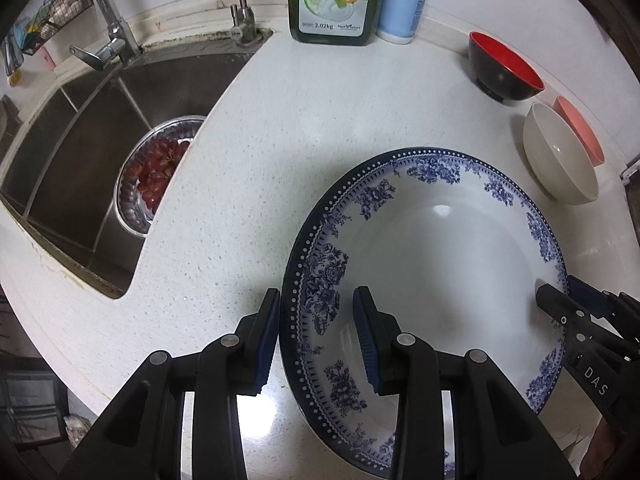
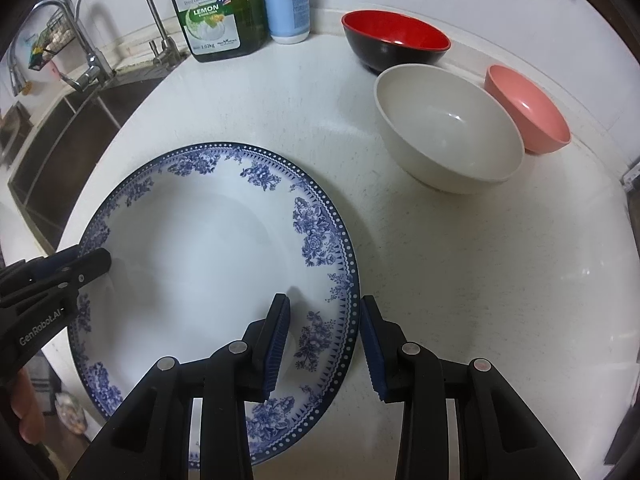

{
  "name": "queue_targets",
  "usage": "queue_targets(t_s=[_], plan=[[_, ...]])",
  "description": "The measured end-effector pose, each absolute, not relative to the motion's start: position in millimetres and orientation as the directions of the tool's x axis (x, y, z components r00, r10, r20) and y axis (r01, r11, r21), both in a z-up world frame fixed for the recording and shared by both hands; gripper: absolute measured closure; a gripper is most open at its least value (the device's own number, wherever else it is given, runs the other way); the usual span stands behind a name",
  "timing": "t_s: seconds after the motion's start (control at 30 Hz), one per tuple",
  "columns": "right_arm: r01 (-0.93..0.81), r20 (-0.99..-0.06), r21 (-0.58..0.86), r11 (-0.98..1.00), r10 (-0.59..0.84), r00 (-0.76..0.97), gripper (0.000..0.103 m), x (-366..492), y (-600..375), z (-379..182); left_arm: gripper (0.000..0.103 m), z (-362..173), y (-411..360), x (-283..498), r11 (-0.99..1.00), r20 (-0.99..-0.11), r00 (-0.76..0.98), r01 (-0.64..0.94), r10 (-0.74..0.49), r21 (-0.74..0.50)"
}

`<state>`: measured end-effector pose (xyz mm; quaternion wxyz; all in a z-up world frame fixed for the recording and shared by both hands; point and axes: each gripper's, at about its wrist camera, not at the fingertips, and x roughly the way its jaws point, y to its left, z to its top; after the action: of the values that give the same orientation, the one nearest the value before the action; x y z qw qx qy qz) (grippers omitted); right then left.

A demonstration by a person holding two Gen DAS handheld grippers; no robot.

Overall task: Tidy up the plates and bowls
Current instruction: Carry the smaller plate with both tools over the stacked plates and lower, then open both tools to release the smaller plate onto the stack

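Observation:
A large white plate with a blue flower rim (image 1: 440,248) (image 2: 200,248) lies low over the white counter (image 1: 280,120); whether it rests on it I cannot tell. My left gripper (image 1: 317,291) is shut on the plate's left rim, one pad outside the edge and one inside the well. On the opposite rim, my right gripper (image 2: 325,299) holds the plate the same way. Each gripper also shows in the other's view, at the far rim. Behind the plate stand a red-and-black bowl (image 2: 396,40), a cream bowl (image 2: 448,128) and a pink bowl (image 2: 528,108), all upright.
A steel sink (image 1: 80,152) lies to the left, with a metal bowl of red grapes (image 1: 160,172) in it and taps (image 1: 116,36) behind. A dish soap bottle (image 1: 332,0) and a white-and-blue bottle (image 1: 404,0) stand at the back wall.

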<state>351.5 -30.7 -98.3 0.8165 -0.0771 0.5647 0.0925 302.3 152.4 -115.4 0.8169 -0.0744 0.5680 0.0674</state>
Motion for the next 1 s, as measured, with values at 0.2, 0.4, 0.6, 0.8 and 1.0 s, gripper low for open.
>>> queue_targets(t_s=[0.2,0.4,0.6,0.8,1.0], plan=[[-0.256,-0.937,-0.057,0.965,0.036,0.348,0.065,352.8,-23.1,-101.0,0.067,-115.8,151.8,303.4,0.983,-0.938,0.344,-0.180,0.038,-0.026],[-0.256,-0.937,-0.037,0.966,0.056,0.346,0.065,352.3,-26.4,-100.8,0.059,-113.6,149.3,303.9,0.986,-0.936,0.349,-0.165,0.044,-0.015],[-0.239,-0.938,0.019,0.971,0.101,0.332,0.065,353.0,-34.5,-99.7,0.048,-97.7,145.5,302.4,0.989,-0.914,0.399,-0.147,0.068,0.009],[-0.242,-0.926,0.022,0.970,0.110,0.360,0.065,348.0,-35.7,-89.2,0.043,-81.7,142.7,302.9,0.991,-0.899,0.434,-0.130,0.052,-0.005],[-0.233,-0.905,0.008,0.973,0.106,0.412,0.065,342.7,-42.3,-70.6,0.039,-69.9,132.3,306.3,0.995,-0.889,0.457,-0.093,0.021,-0.024]])
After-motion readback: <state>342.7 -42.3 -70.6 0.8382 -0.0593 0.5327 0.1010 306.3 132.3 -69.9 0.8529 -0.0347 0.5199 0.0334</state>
